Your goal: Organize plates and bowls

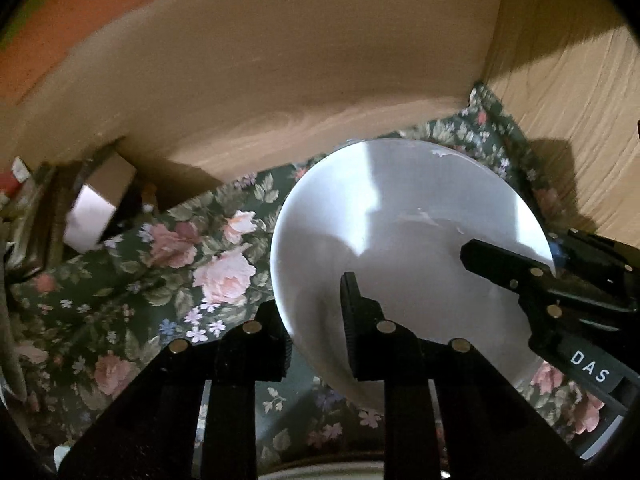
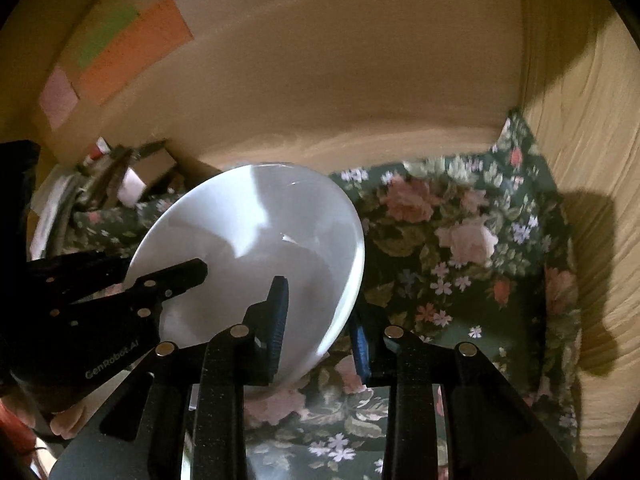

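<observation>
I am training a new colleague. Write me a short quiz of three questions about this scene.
1. True or false: only one gripper holds the white bowl.
2. What covers the table: A) floral cloth, B) plain wood, C) newspaper?
3. Fill in: the left gripper grips the bowl's ____.

Key: 1 false, the right gripper also clamps it, both jaws shut on the rim; 2 A; 3 rim.

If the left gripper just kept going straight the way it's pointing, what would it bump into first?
The left gripper is already clamped on the rim of the white bowl, so the bowl itself lies first in that line. Beyond it, probably the floral tablecloth; depth there is hard to judge.
</observation>
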A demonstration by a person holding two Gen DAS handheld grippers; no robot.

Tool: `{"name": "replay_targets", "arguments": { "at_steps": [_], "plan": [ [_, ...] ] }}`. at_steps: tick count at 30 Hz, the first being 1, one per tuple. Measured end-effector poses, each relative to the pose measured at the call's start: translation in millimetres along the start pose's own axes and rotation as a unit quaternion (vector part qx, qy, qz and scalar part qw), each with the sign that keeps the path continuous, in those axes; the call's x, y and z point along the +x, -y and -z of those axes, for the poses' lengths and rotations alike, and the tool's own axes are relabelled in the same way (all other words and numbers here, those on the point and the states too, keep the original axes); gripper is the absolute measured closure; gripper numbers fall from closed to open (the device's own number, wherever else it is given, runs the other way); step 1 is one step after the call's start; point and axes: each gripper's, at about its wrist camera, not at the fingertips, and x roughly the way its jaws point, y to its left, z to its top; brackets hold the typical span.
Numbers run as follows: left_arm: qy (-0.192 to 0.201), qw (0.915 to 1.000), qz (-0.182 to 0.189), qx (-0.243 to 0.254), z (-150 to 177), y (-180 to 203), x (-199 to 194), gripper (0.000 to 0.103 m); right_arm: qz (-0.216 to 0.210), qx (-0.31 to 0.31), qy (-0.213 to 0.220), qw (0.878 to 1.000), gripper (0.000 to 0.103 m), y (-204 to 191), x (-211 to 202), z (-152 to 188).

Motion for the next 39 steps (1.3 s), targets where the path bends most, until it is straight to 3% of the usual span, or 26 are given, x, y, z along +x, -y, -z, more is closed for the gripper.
{"name": "replay_targets", "arguments": {
  "at_steps": [13, 24, 39],
  "plan": [
    [0.050, 0.9983, 0.007, -0.029, 18.2, -17.8, -62.3, 0.082, -0.005, -0.038, 0.054, 0.998, 0.077, -42.6, -50.8, 5.2],
    [0.079, 0.9954, -0.005, -0.055, 52.1, -32.4, -105.9, 0.082, -0.023, -0.063, 0.058, 0.996, 0.077, -77.3, -60.2, 23.4],
    [0.092, 0.9891, -0.022, -0.113, 105.2, -80.1, -137.2, 0.082, -0.061, -0.101, 0.051, 0.992, 0.077, -137.4, -51.8, 46.9]
  ]
}}
